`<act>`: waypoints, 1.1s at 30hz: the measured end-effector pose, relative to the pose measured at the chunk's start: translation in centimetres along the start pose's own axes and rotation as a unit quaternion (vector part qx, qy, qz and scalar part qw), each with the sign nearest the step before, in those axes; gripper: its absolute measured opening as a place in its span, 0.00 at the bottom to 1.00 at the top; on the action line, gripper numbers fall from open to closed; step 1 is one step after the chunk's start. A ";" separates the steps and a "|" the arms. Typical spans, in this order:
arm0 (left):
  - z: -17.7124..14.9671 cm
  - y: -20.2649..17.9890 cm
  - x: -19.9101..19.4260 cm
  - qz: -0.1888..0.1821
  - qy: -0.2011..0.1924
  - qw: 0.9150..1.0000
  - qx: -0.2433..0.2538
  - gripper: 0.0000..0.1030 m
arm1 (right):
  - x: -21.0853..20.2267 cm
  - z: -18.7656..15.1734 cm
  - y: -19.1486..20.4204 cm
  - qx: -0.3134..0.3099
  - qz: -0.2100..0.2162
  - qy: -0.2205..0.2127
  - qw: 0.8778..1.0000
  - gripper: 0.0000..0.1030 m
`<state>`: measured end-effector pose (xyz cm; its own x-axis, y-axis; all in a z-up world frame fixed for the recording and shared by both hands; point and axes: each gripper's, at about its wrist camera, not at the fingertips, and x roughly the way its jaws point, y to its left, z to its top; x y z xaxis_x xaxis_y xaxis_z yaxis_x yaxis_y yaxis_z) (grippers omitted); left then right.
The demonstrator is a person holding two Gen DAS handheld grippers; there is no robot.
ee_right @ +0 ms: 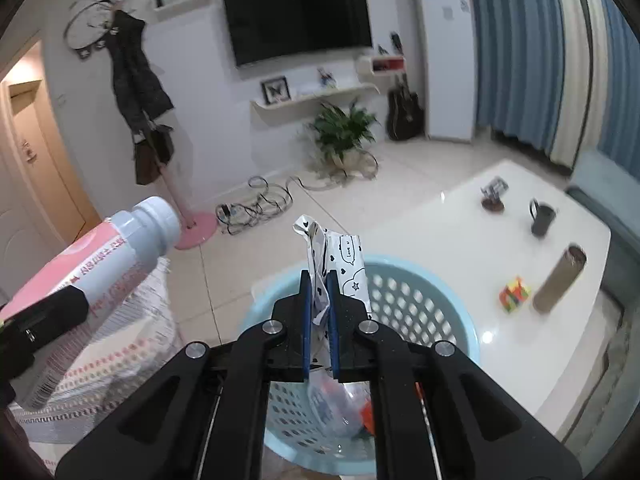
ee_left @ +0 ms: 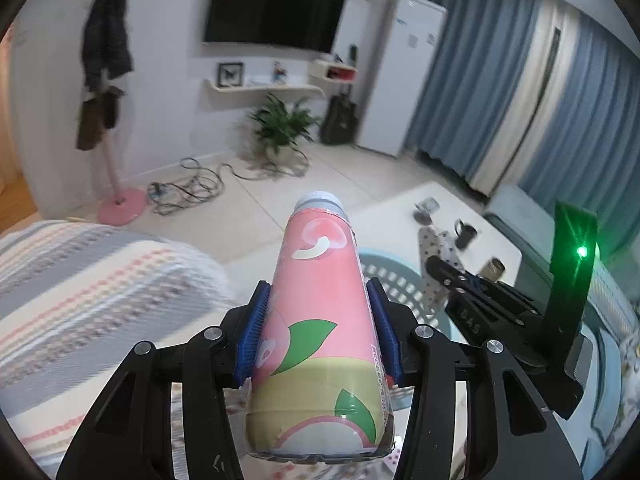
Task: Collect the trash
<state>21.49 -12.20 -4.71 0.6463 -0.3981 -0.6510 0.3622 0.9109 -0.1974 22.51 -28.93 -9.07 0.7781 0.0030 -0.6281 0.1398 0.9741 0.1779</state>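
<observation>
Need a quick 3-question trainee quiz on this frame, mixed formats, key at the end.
1. True or false: the left gripper is shut on the pink bottle.
2. The right gripper holds: A) the black mug B) a crumpled printed wrapper C) the cardboard tube
3. Fill in: below the right gripper sits a light blue ____ with trash already inside.

Key: 1 true; 2 B; 3 basket
</observation>
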 end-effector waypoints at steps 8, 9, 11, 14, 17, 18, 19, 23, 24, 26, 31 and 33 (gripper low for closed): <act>-1.6 -3.1 5.9 -0.025 0.056 0.998 0.027 0.46 | 3.8 -2.7 -3.9 0.036 -0.013 0.081 0.996 0.05; -1.8 -3.1 6.2 -0.027 0.059 0.998 0.024 0.47 | 4.1 -2.9 -4.2 0.041 -0.011 0.088 0.995 0.06; -2.1 -3.1 6.3 -0.026 0.063 0.997 0.021 0.54 | 4.8 -3.4 -5.1 0.058 0.002 0.109 0.992 0.10; -2.2 -2.8 5.7 -0.017 0.054 0.998 0.017 0.61 | 5.0 -3.9 -5.9 0.074 0.012 0.118 0.990 0.29; -2.3 -1.8 4.3 -0.014 0.042 0.999 0.007 0.65 | 4.3 -3.9 -5.9 0.075 0.007 0.107 0.991 0.47; -2.4 -1.6 3.8 -0.013 0.039 0.999 0.003 0.68 | 4.0 -3.9 -5.7 0.074 0.009 0.105 0.992 0.47; -2.5 -1.3 3.3 -0.012 0.035 0.999 -0.001 0.69 | 3.7 -3.8 -5.5 0.074 0.011 0.103 0.992 0.47; -2.6 -0.5 1.2 -0.007 0.019 1.000 -0.012 0.70 | 2.6 -3.3 -4.4 0.067 0.021 0.097 0.993 0.47; -2.6 -0.4 0.7 -0.006 0.015 1.000 -0.013 0.71 | 2.2 -3.3 -4.0 0.063 0.023 0.096 0.993 0.47; -2.8 0.1 -0.8 -0.004 0.002 1.000 -0.016 0.73 | 1.3 -3.2 -3.0 0.053 0.028 0.091 0.994 0.47; -3.2 0.8 -4.4 0.005 -0.035 0.999 -0.027 0.81 | -1.6 -2.8 0.3 0.020 0.038 0.071 0.996 0.52; -3.6 1.4 -5.9 0.009 -0.049 0.998 -0.043 0.82 | -2.8 -2.7 1.6 0.012 0.042 0.060 0.997 0.54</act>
<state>15.77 -8.25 -3.81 0.7154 -0.3872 -0.5816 0.2940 0.9219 -0.2522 18.90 -26.78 -9.03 0.7095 0.1120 -0.6958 0.0936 0.9636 0.2506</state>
